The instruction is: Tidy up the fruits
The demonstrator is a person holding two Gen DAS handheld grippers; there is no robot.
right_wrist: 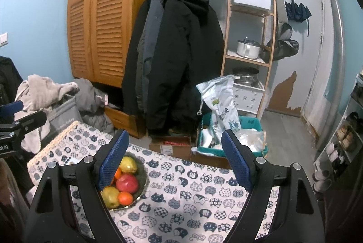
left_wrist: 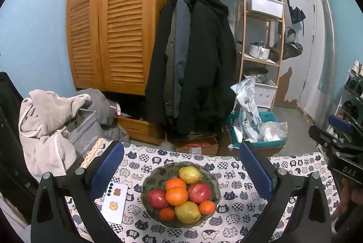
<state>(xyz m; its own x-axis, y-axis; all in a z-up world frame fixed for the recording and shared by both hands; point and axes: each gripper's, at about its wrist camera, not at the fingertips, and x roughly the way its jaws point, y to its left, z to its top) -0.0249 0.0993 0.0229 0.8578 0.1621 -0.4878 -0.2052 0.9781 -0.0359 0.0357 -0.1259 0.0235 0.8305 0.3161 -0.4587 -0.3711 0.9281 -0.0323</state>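
Observation:
A dark scalloped bowl (left_wrist: 213, 179) sits on the cat-print tablecloth (left_wrist: 238, 215). It holds two red apples (left_wrist: 199, 192), two yellow-green pears (left_wrist: 190, 174) and several oranges (left_wrist: 176, 196). My left gripper (left_wrist: 181, 172) is open and empty, hovering above and in front of the bowl. My right gripper (right_wrist: 175, 161) is open and empty, to the right of the bowl (right_wrist: 141, 177); its left finger (right_wrist: 113, 160) hides part of the fruit. The right gripper also shows at the right edge of the left wrist view (left_wrist: 340, 145).
A white phone (left_wrist: 114, 203) with stickers lies left of the bowl. Beyond the table's far edge stand cardboard boxes (left_wrist: 196, 145), a teal crate (left_wrist: 256, 129) with bags, hanging coats (left_wrist: 192, 61) and a laundry bin (left_wrist: 84, 129) with clothes.

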